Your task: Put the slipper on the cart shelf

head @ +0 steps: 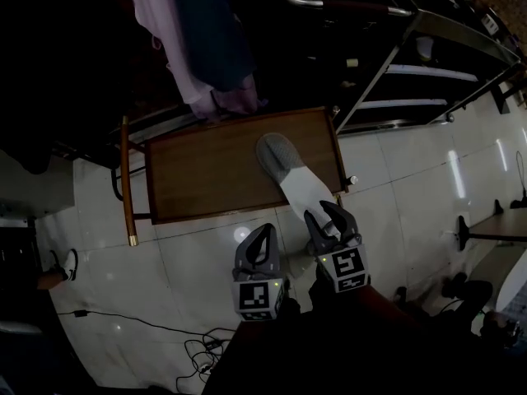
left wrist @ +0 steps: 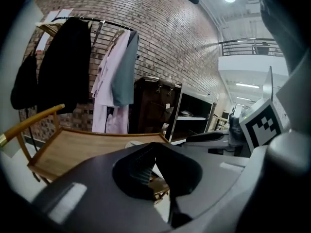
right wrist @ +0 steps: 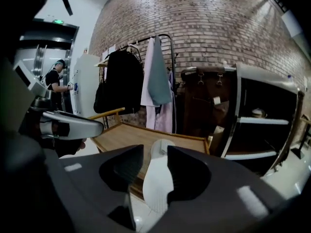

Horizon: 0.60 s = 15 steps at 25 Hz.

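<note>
A grey-and-white slipper (head: pixel 290 169) lies slanted on the wooden cart shelf (head: pixel 206 171), toe on the wood and pale heel end sticking out past the shelf's front right edge. My right gripper (head: pixel 329 219) is shut on that heel end. In the right gripper view the slipper (right wrist: pixel 158 183) runs between the two jaws toward the cart shelf (right wrist: pixel 126 137). My left gripper (head: pixel 265 237) hovers over the floor tiles just left of the right one, shut and holding nothing. In the left gripper view, the cart shelf (left wrist: pixel 73 152) lies ahead beyond the shut left gripper (left wrist: pixel 151 148).
A clothes rail with hanging garments (head: pixel 206 39) stands behind the cart, with a dark trunk (right wrist: pixel 201 101) and black metal shelving (head: pixel 428 64) to its right. The cart's wooden handle (head: pixel 125 179) is at the left. Cables (head: pixel 198 348) lie on the white tiles. A person (right wrist: pixel 56 81) stands far left.
</note>
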Each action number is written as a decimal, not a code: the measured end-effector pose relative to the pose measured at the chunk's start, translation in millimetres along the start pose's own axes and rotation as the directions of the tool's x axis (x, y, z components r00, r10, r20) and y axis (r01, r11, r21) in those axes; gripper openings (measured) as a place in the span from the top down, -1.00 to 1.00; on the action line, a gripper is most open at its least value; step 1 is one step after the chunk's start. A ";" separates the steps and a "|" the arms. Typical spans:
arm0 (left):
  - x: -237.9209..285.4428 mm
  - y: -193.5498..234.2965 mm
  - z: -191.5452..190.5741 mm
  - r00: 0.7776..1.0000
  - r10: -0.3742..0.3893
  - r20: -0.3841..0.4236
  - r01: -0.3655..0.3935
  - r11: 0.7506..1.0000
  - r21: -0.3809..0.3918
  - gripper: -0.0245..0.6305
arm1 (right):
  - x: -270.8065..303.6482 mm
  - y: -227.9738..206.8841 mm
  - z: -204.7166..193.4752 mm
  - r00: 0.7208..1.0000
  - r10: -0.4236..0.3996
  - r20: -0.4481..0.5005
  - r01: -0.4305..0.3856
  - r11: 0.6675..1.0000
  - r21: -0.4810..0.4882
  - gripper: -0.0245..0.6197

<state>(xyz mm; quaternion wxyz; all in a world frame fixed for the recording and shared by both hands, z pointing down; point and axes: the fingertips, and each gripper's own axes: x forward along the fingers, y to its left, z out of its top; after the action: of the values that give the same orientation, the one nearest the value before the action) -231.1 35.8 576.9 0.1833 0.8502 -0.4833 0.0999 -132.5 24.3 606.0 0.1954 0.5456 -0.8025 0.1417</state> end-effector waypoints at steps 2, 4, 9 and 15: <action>0.8 -3.4 -5.5 1.000 -0.003 -0.014 0.003 1.000 -0.004 0.87 | 0.5 -9.2 -17.2 0.999 -0.006 -0.036 0.009 0.997 0.078 0.30; 1.8 -4.9 -7.9 1.000 -0.002 -0.020 0.001 1.000 -0.006 0.87 | 1.5 -21.1 -35.7 0.997 -0.019 -0.079 0.033 0.984 0.174 0.21; 3.2 -8.7 -5.0 1.000 -0.010 -0.017 0.010 1.000 0.006 0.87 | 1.4 -50.4 -81.8 0.982 -0.067 -0.179 0.133 0.913 0.386 0.04; 5.2 -11.4 -4.2 1.000 -0.016 -0.016 0.016 1.000 0.007 0.87 | 10.6 -53.1 -129.3 0.965 0.010 -0.261 0.156 0.778 0.608 -0.04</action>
<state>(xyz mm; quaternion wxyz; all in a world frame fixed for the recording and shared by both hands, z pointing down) -218.6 38.7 580.2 0.1849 0.8539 -0.4745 0.1068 -65.9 53.2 725.9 0.1085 0.5881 -0.6572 0.4588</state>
